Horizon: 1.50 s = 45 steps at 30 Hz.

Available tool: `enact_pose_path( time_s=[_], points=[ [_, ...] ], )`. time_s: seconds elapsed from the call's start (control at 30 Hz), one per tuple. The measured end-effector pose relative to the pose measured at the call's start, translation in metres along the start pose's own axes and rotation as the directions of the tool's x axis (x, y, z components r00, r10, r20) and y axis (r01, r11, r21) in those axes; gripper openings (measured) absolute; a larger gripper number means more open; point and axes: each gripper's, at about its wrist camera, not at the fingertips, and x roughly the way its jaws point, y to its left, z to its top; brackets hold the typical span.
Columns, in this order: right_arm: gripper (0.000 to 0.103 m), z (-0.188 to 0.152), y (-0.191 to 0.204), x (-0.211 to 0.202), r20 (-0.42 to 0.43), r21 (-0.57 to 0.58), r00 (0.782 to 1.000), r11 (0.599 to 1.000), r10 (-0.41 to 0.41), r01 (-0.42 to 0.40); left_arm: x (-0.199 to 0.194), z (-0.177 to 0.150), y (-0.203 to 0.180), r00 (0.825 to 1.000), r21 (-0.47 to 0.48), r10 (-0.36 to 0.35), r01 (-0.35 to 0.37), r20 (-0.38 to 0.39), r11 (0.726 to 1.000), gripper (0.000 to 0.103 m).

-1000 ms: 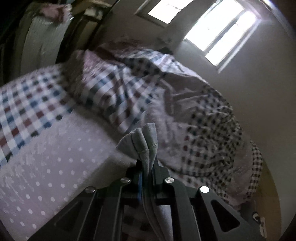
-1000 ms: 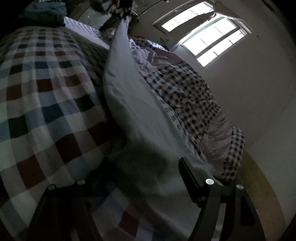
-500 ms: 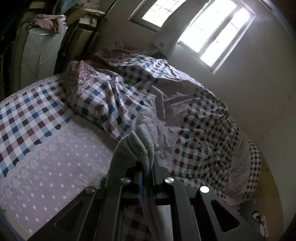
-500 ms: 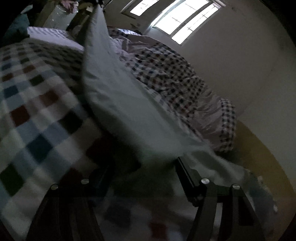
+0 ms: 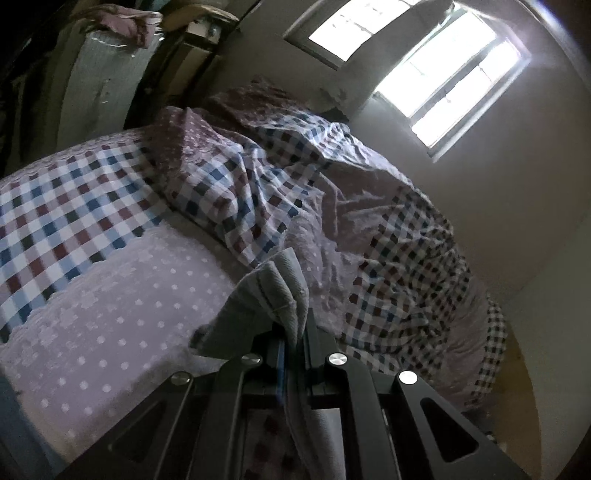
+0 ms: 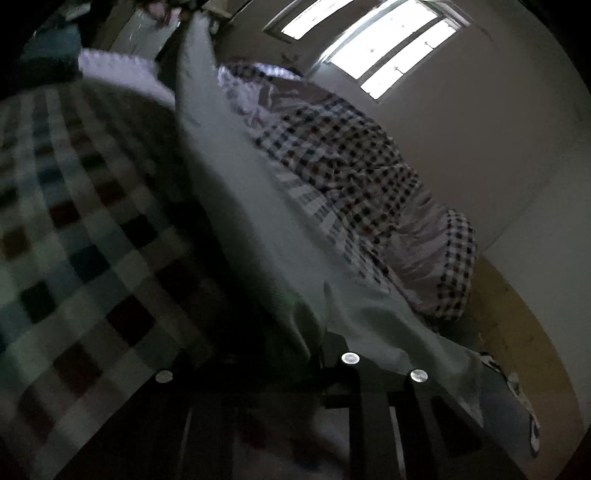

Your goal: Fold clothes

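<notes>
A pale grey garment point(image 5: 273, 295) is bunched between the fingers of my left gripper point(image 5: 295, 334), which is shut on its folded edge above the dotted lilac sheet. In the right wrist view the same garment point(image 6: 236, 192) stretches as a long taut sheet from the far top left down to my right gripper point(image 6: 295, 345). Its fingers point(image 6: 334, 343) stand close together with the cloth's near edge pinched between them and draped over the right one. The left finger is lost in shadow.
The bed carries a checked sheet point(image 5: 66, 214) and a lilac dotted border point(image 5: 122, 306). A rumpled checked duvet point(image 5: 332, 192) is heaped along the wall side under the bright window point(image 5: 454, 74). Cupboards and piled clothes point(image 5: 122, 18) stand beyond the bed's head.
My right gripper's fingers have come together from wide open onto the garment's near edge. The left gripper has risen, still holding its end, and the cloth is pulled tauter.
</notes>
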Motion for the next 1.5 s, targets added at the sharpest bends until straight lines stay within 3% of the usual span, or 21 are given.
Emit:
enact_pose_path(
  time_s=[0.17, 0.33, 0.47, 0.53, 0.7, 0.77, 0.87, 1.0, 1.07, 1.1, 1.2, 1.3, 1.37, 1.5],
  points=[
    [0.019, -0.007, -0.012, -0.058, 0.034, 0.032, 0.995, 0.995, 0.097, -0.098, -0.062, -0.01, 0.021, 1.0, -0.017, -0.015, 0.016, 0.01, 1.0, 0.006],
    [0.019, -0.02, 0.006, -0.107, 0.041, 0.036, 0.984, 0.984, 0.173, -0.174, -0.142, -0.027, 0.043, 0.999, -0.005, -0.041, 0.041, 0.033, 0.999, 0.006],
    [0.019, -0.036, 0.033, -0.124, 0.012, -0.005, 0.975, 0.975, 0.223, -0.223, -0.201, -0.045, 0.059, 0.987, 0.051, -0.138, 0.134, 0.084, 0.99, 0.006],
    [0.02, -0.045, 0.048, -0.125, -0.023, -0.036, 0.972, 0.972, 0.232, -0.233, -0.217, -0.061, 0.072, 0.983, 0.075, -0.152, 0.145, 0.1, 0.987, 0.006],
    [0.022, -0.057, 0.061, -0.122, -0.071, -0.049, 0.965, 0.965, 0.254, -0.257, -0.196, -0.084, 0.131, 1.0, -0.071, 0.017, -0.019, -0.019, 0.997, 0.006],
    [0.022, -0.058, 0.061, -0.119, -0.08, -0.032, 0.963, 0.965, 0.257, -0.26, -0.189, -0.08, 0.126, 0.999, -0.079, 0.026, -0.028, -0.024, 0.997, 0.006],
    [0.022, -0.058, 0.062, -0.113, -0.099, -0.02, 0.961, 0.965, 0.257, -0.26, -0.18, -0.064, 0.087, 1.0, -0.01, -0.015, 0.014, -0.021, 1.0, 0.006],
    [0.022, -0.057, 0.063, -0.11, -0.119, -0.02, 0.959, 0.965, 0.256, -0.26, -0.199, -0.06, 0.031, 0.981, 0.151, -0.19, 0.182, 0.034, 0.972, 0.006],
    [0.022, -0.058, 0.061, -0.108, -0.124, -0.019, 0.957, 0.964, 0.263, -0.267, -0.213, -0.068, 0.03, 0.962, 0.187, -0.266, 0.25, 0.066, 0.95, 0.006],
    [0.023, -0.06, 0.06, -0.108, -0.125, -0.022, 0.956, 0.962, 0.267, -0.272, -0.217, -0.075, 0.048, 0.961, 0.16, -0.266, 0.252, 0.072, 0.954, 0.006],
    [0.024, -0.065, 0.059, -0.108, -0.13, -0.032, 0.95, 0.957, 0.283, -0.289, -0.215, -0.101, 0.132, 0.993, 0.009, -0.106, 0.106, 0.046, 0.994, 0.006],
    [0.025, -0.067, 0.062, -0.111, -0.135, -0.047, 0.948, 0.954, 0.288, -0.297, -0.209, -0.135, 0.221, 0.997, -0.163, 0.055, -0.063, -0.053, 0.985, 0.006],
    [0.027, -0.067, 0.064, -0.11, -0.144, -0.051, 0.946, 0.952, 0.291, -0.301, -0.207, -0.156, 0.252, 0.991, -0.201, 0.098, -0.114, -0.089, 0.973, 0.006],
    [0.034, -0.066, 0.067, -0.108, -0.161, -0.053, 0.942, 0.95, 0.295, -0.307, -0.211, -0.167, 0.259, 0.995, -0.223, 0.081, -0.09, -0.05, 0.971, 0.006]
  ],
)
